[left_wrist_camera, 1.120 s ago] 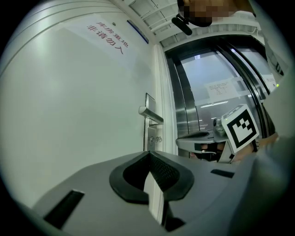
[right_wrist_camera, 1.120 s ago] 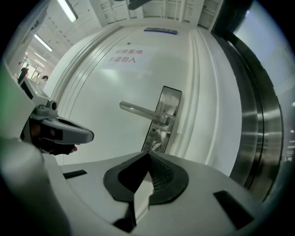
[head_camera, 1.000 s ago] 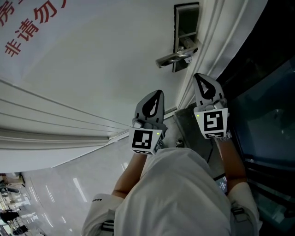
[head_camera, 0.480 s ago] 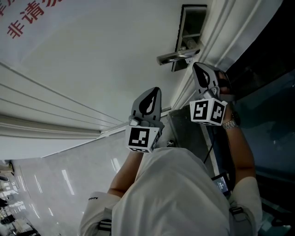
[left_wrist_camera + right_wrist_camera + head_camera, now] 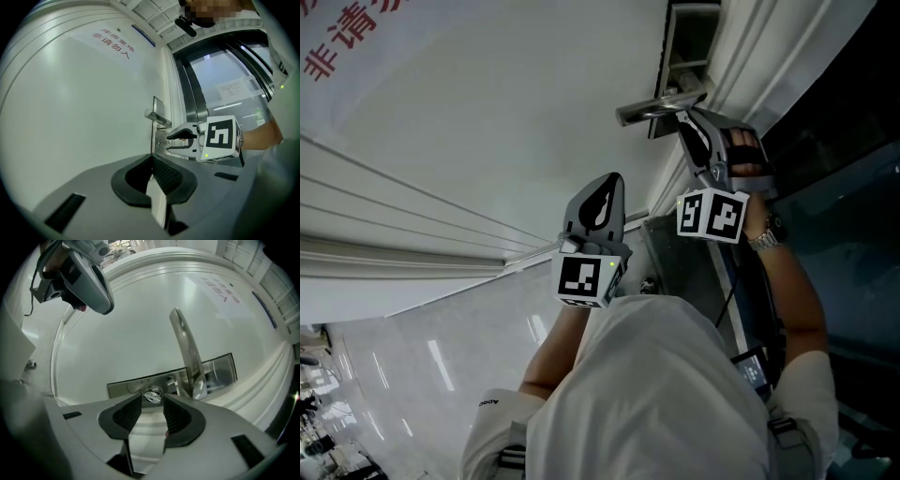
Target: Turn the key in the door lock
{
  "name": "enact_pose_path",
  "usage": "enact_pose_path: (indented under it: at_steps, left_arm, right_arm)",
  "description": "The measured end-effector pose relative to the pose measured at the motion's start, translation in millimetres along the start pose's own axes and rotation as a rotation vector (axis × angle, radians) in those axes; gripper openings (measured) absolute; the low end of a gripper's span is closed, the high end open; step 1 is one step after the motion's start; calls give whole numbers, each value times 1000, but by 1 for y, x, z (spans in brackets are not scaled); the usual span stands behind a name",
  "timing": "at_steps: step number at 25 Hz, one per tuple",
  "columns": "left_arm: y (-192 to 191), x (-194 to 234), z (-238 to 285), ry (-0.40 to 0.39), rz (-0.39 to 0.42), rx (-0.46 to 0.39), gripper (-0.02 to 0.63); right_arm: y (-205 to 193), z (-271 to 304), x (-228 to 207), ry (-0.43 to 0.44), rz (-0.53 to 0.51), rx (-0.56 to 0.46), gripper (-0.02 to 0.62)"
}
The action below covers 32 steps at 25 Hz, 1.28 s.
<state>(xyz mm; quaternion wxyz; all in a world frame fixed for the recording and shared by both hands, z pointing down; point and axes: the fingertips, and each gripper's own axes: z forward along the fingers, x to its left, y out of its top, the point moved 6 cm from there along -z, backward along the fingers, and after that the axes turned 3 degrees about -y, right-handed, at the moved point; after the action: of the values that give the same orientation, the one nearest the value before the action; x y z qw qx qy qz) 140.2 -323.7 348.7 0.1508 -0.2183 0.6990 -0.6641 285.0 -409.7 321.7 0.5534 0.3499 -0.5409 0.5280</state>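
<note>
Right, your right gripper (image 5: pixel 152 403) is parked at the lock plate (image 5: pixel 124 386), low in the centre of its own view. The jaws sit either side of the key (image 5: pixel 152 395), which stands in the cylinder just left of the foot of the door handle (image 5: pixel 186 348). Those jaws have just been opening and now stand well apart. The key's head lies between their tips, but the ribbed pads do not look to be pressing on it, so I judge this a loose bracket rather than a grip. You hold the gripper pointing straight along the key, probably so that a roll of your wrist becomes a turn of the key. In the head view it shows at the upper right, just under the handle, with its marker cube tilted. Your left gripper (image 5: pixel 151 159) has its jaws together on nothing. It hangs mid-frame in the head view, pointing at the bare door (image 5: pixel 487 141), likely to stay out of the way. I cannot tell whether the lock has turned.
</note>
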Motion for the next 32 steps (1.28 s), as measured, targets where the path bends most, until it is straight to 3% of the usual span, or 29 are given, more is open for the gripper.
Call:
enact_pose_path:
  at_steps: [8, 19, 21, 32]
  left_arm:
    - [-2, 3, 2, -9, -8, 2, 9]
    - [-8, 7, 3, -14, -11, 14, 9]
    - [-9, 6, 3, -13, -10, 15, 8]
    - [-10, 5, 1, -5, -7, 28, 9]
  right_arm:
    - [2, 11, 4, -61, -36, 37, 121]
    - [1, 15, 1, -91, 104, 64, 98]
    - [-1, 16, 1, -100, 136, 74, 19]
    - [3, 17, -2, -129, 341, 64, 15]
